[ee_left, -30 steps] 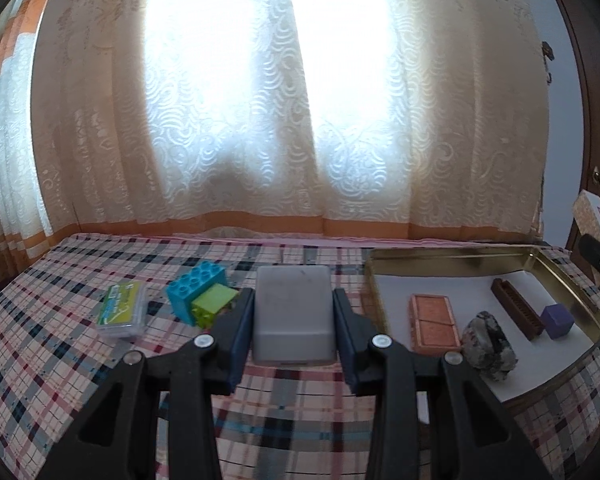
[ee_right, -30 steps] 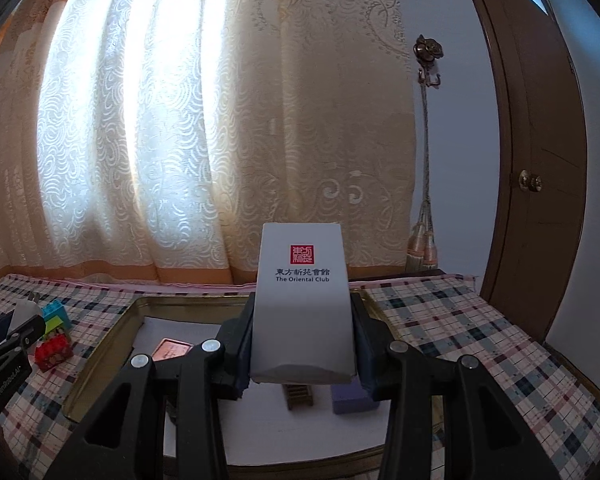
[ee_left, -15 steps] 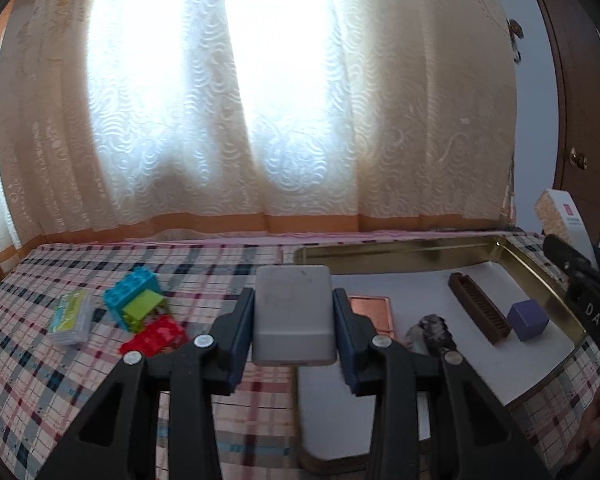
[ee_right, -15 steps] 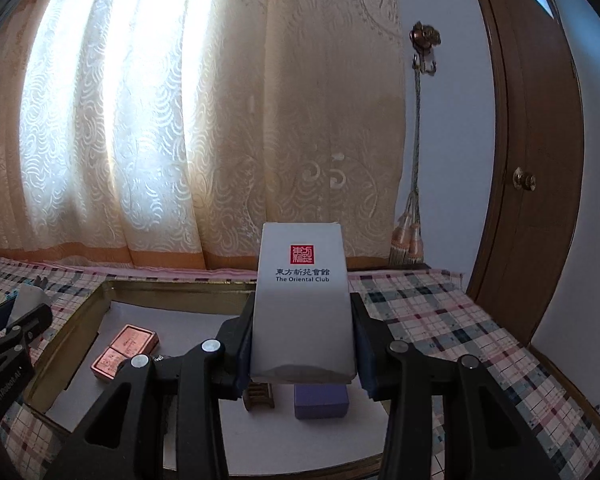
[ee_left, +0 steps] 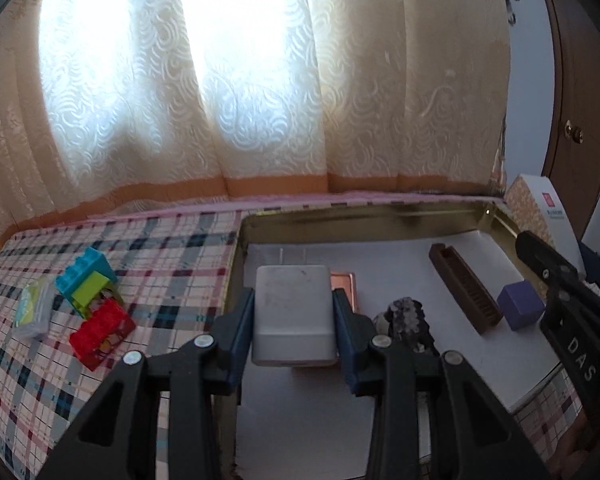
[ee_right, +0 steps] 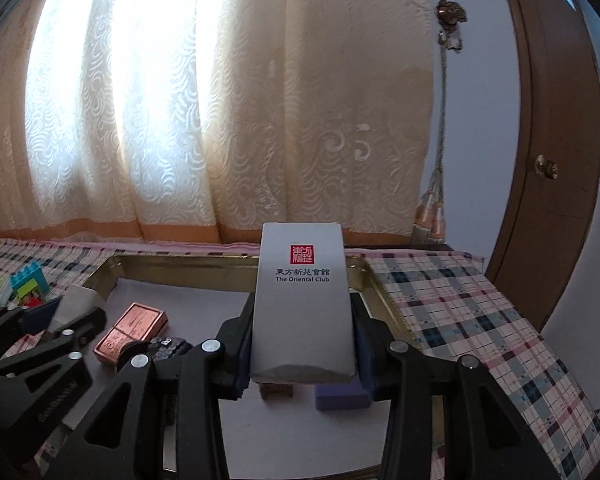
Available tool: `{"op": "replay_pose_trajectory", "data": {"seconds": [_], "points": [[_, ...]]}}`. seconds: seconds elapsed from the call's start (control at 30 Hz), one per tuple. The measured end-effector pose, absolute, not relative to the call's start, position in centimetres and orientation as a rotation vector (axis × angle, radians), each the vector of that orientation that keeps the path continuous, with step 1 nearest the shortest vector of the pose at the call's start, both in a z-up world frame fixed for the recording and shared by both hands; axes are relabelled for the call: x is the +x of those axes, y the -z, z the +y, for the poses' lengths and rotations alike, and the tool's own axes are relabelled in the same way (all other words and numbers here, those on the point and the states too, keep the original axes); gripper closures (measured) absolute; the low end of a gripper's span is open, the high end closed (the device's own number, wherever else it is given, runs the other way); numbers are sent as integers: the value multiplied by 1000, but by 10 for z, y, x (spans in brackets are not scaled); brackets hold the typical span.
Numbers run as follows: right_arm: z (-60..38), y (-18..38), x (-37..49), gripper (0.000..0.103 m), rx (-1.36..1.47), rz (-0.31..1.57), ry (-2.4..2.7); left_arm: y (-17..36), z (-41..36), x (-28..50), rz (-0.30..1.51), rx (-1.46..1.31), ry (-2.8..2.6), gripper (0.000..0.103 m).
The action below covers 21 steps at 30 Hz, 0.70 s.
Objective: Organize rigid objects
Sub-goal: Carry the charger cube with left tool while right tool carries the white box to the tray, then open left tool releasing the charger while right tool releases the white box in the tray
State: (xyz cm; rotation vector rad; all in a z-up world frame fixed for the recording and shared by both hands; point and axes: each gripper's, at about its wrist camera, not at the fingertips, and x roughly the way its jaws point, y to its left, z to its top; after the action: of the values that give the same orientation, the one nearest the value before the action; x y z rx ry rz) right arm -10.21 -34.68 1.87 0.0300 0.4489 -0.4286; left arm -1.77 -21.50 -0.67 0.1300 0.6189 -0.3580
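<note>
The left hand-held gripper [ee_left: 293,316] pinched a white charger [ee_left: 292,312] at frame centre, over the gold tray [ee_left: 360,216], perhaps not touching it; the right hand-held gripper [ee_right: 302,344] clamped a white box [ee_right: 302,304] at centre.

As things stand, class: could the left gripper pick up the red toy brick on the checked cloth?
Probably not yet. The left gripper is shut on a white block, so its jaws are full, though the red toy brick lies uncovered beside the tray.
</note>
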Motion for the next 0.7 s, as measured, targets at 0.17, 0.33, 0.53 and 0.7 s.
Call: {"op": "replay_pose_trajectory", "data": {"seconds": [0.17, 0.33, 0.53, 0.7], "points": [[-346, -15, -94, 58, 37, 493, 397, 13, -220, -12, 668, 142, 350, 66], [-344, -13, -90, 58, 28, 512, 377, 16, -227, -11, 690, 166, 347, 66], [-341, -9, -82, 58, 28, 553, 334, 22, -236, -7, 720, 211, 343, 66], [-337, -7, -79, 56, 22, 568, 298, 23, -237, -7, 724, 225, 336, 62]]}}
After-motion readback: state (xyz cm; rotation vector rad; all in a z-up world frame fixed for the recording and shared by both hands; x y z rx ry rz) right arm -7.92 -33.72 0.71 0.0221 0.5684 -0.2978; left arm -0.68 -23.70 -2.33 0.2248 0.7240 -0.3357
